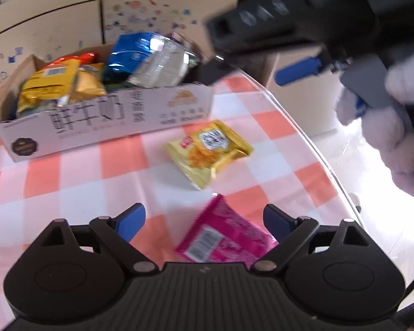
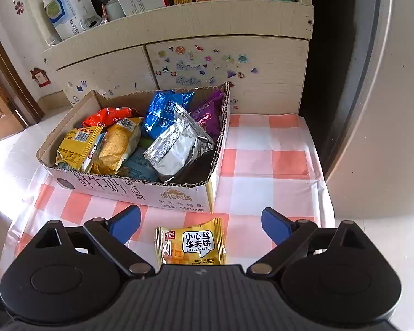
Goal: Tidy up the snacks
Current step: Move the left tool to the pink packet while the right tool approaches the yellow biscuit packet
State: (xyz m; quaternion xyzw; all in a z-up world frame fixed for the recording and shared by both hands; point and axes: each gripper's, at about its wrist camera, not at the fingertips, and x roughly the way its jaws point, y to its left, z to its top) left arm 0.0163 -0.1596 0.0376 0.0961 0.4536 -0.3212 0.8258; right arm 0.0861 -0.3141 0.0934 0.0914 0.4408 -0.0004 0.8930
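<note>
A cardboard box [image 1: 105,129] [image 2: 179,193] on the checked tablecloth holds several snack packs, with a silver pack [image 2: 179,146] and a blue pack [image 2: 165,110] on top. A yellow waffle pack [image 1: 209,151] [image 2: 191,245] lies on the cloth in front of the box. A pink pack [image 1: 226,234] lies nearer, between the fingers of my open, empty left gripper [image 1: 204,220]. My right gripper [image 2: 201,220] is open and empty, hovering above the yellow pack. It shows in the left wrist view [image 1: 298,71], held by a gloved hand at the upper right.
A beige cabinet [image 2: 220,63] with stickers stands behind the table, its shelf full of boxes. A grey fridge side [image 2: 372,110] is at the right. The table edge [image 1: 317,151] curves along the right, with floor beyond.
</note>
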